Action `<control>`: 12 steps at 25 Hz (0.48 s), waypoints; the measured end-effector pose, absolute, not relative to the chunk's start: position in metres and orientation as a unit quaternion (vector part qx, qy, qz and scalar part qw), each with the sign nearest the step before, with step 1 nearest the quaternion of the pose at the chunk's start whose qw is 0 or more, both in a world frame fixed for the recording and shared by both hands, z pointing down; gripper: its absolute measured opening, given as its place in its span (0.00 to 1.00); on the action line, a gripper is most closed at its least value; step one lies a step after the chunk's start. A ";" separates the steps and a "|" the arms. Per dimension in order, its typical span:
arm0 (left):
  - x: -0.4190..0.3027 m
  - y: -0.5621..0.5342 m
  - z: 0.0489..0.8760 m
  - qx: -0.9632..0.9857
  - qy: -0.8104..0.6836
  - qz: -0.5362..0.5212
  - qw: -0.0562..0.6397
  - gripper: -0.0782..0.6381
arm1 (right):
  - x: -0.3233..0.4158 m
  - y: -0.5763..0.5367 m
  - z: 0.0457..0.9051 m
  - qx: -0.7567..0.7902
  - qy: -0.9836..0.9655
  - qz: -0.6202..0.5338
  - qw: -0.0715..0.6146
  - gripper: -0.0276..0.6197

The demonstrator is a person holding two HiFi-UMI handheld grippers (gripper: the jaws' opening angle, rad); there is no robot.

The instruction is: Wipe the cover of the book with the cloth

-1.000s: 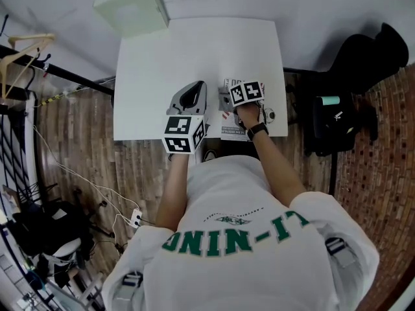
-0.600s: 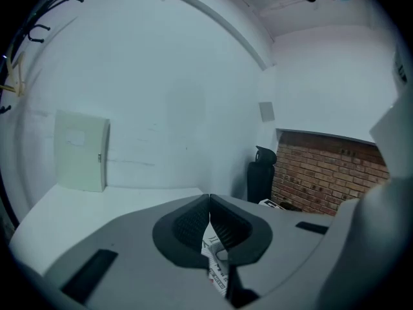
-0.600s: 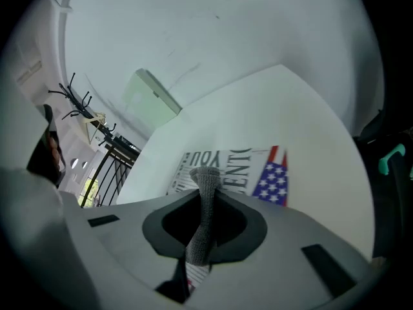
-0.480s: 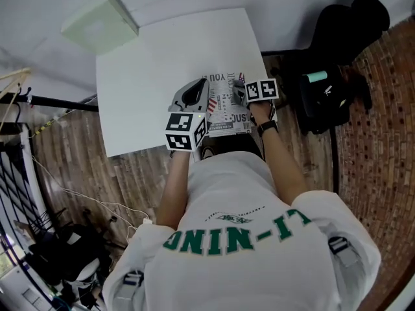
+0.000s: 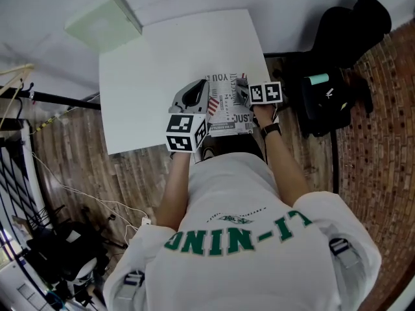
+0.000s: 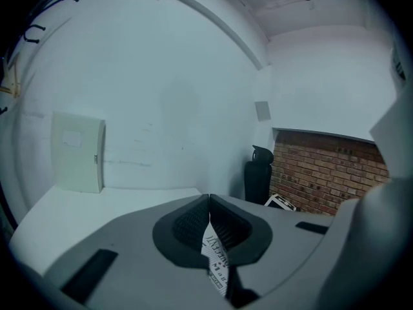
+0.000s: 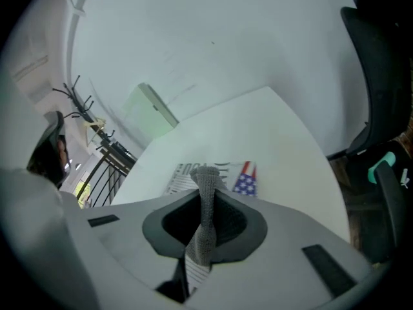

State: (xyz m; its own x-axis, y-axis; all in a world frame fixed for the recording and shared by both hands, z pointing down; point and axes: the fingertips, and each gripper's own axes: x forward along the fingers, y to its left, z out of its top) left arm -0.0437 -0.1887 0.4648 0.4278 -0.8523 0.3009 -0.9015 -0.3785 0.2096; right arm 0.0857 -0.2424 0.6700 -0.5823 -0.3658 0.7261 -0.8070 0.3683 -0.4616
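Pinching the thin, bendy book (image 5: 228,106) by its lower edge, left tool (image 6: 208,217) steadies it; right tool (image 7: 205,223) clamps soft cloth (image 7: 206,185)

In the head view the right gripper (image 5: 242,91) hides the grey knitted cloth (image 7: 205,225). The left gripper view shows only a sliver of the black-and-white printed book (image 6: 216,267).

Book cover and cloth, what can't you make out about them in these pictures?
Cloth: head view, hidden under the marker cube of the right gripper; right gripper view shows only a pinched strip.
Whether cloth touches the book: right gripper view, jaws cover the contact spot.
Book: head view, print too small to read whole; left gripper view, only a sliver between the shut jaws of the left gripper.
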 end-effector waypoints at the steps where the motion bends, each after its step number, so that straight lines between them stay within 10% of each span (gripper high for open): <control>1: -0.050 -0.187 0.464 0.823 -0.537 0.069 0.172 0.13 | 0.071 -0.239 0.665 0.358 -0.796 0.414 0.259 0.11; 12: -0.112 -0.161 0.463 0.779 -0.600 0.067 0.172 0.13 | -0.047 -0.202 0.674 0.245 -0.826 0.411 0.299 0.11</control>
